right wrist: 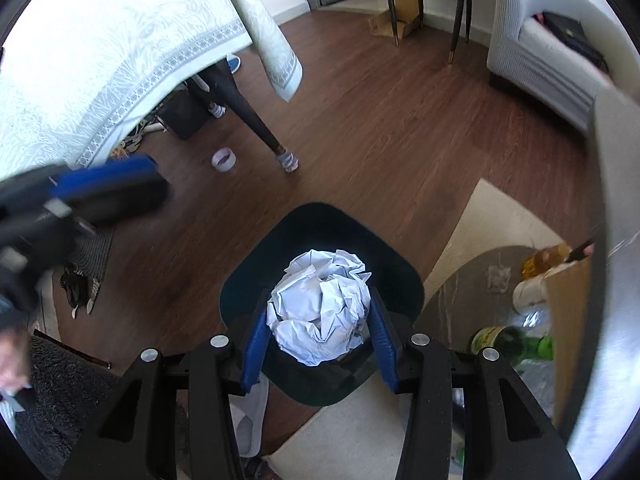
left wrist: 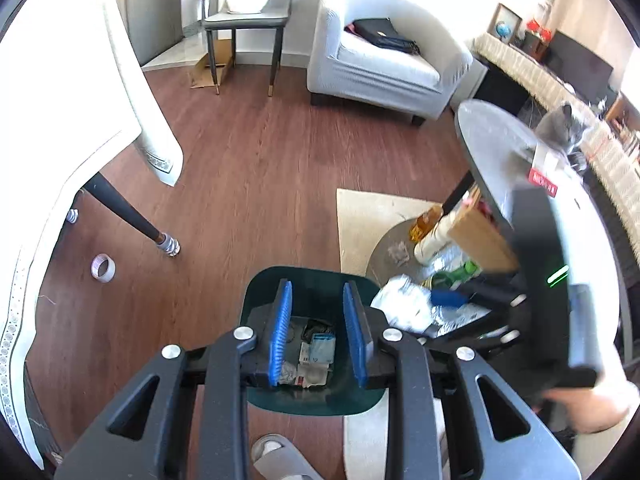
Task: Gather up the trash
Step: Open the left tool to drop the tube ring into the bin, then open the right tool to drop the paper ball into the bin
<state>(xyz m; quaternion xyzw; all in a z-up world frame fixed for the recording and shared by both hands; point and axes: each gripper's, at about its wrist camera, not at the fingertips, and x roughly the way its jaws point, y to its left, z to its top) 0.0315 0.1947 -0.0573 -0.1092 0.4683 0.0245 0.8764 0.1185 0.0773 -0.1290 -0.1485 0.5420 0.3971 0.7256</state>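
1. Crumpled paper ball [right wrist: 320,304]: white, held between the blue pads [right wrist: 256,354] of the right gripper [right wrist: 320,344], which is closed onto it from both sides. It hangs directly above the open mouth of the bin.
2. Bin [right wrist: 400,280]: dark green, standing on the wood floor [right wrist: 360,140] straight beneath the right gripper. In the left wrist view the bin [left wrist: 260,300] also lies straight below the left gripper and holds paper scraps and small packets [left wrist: 316,354] at its bottom.
3. Left gripper [left wrist: 318,334]: jaws spread apart, nothing between them, poised over the bin's opening.
4. Low round surface [left wrist: 384,252]: grey, just right of the bin, carrying a white bottle [left wrist: 432,240], an amber bottle [left wrist: 424,224], a green bottle [left wrist: 456,274], a brown cardboard piece [left wrist: 480,240] and crinkled clear plastic [left wrist: 404,300].
5. Cream rug [left wrist: 360,216]: under the low surface, ahead and to the right of the left gripper.
6. Tape roll [left wrist: 103,267]: on the floor, well left of the left gripper, near a dark table leg [left wrist: 124,208].
7. White armchair [left wrist: 384,60]: far ahead, with a black bag [left wrist: 384,34] on its seat.
8. Grey cat [left wrist: 564,128]: far right, beside an upper grey surface [left wrist: 492,136].
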